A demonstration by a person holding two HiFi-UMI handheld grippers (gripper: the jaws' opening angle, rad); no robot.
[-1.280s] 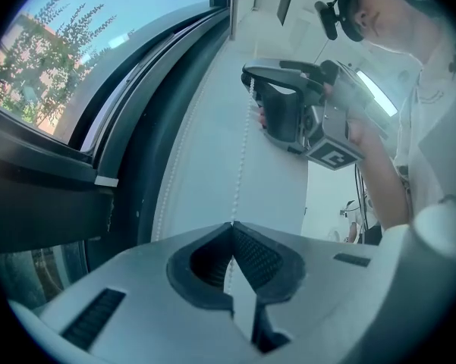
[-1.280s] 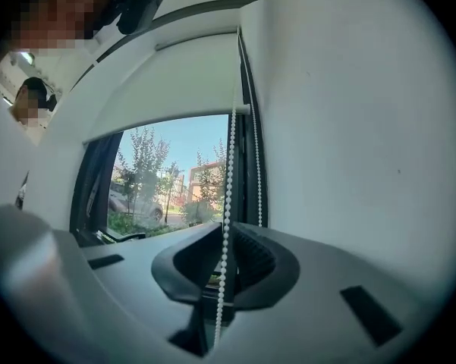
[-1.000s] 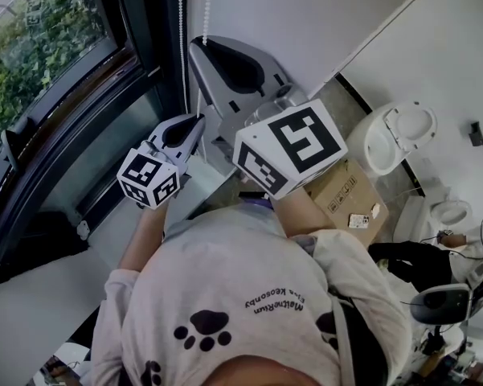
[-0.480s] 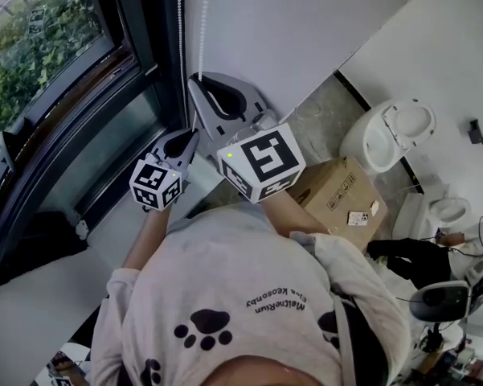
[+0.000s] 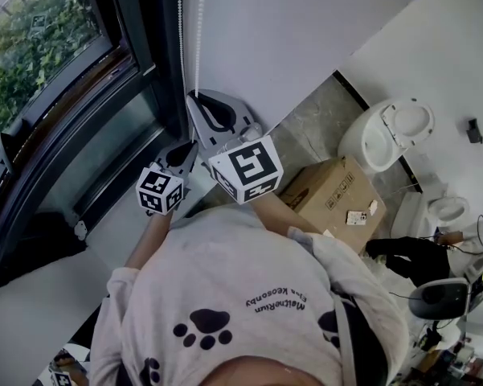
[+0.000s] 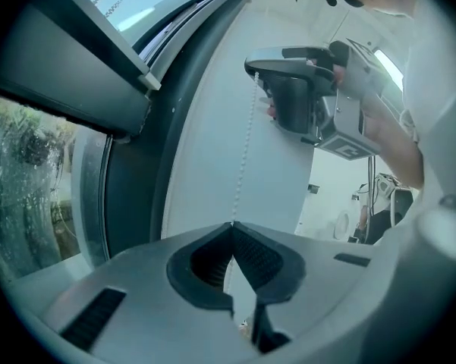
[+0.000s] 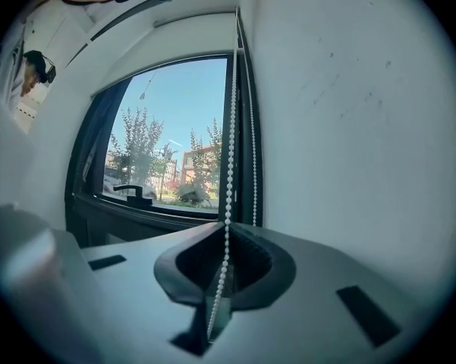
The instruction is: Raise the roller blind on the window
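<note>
Nearest the head camera: the person's pale grey shirt with dark paw prints (image 5: 225,296), both forearms reaching forward to the wall beside the window.

Left gripper (image 5: 193,145) (image 6: 231,224) is the lower of the two. Its jaws are clenched, with the ribbed black pads meeting at the tips. The white beaded pull cord (image 6: 245,150) runs straight down into that meeting point, so it is pinched there.

Right gripper (image 5: 194,101) (image 7: 228,224) (image 6: 252,67) sits just above the left, on the same strand. Its jaws are closed on the cord (image 7: 229,165). The beads pass between the pads, continue out behind them, and rise taut from the tips towards the top of the window.

A second strand of the loop (image 7: 252,127) (image 5: 179,47) hangs free just beside the gripped one, nearer the frame, and neither gripper touches it.

The cord (image 5: 198,47) hangs along the edge of the plain white wall (image 5: 289,30), just beside the dark-framed window (image 5: 104,79) (image 7: 87,196). Trees and blue sky show through the glass.

Farther off, on the floor: a brown cardboard box (image 5: 329,195), and beyond it a white ceramic toilet (image 5: 390,135).
</note>
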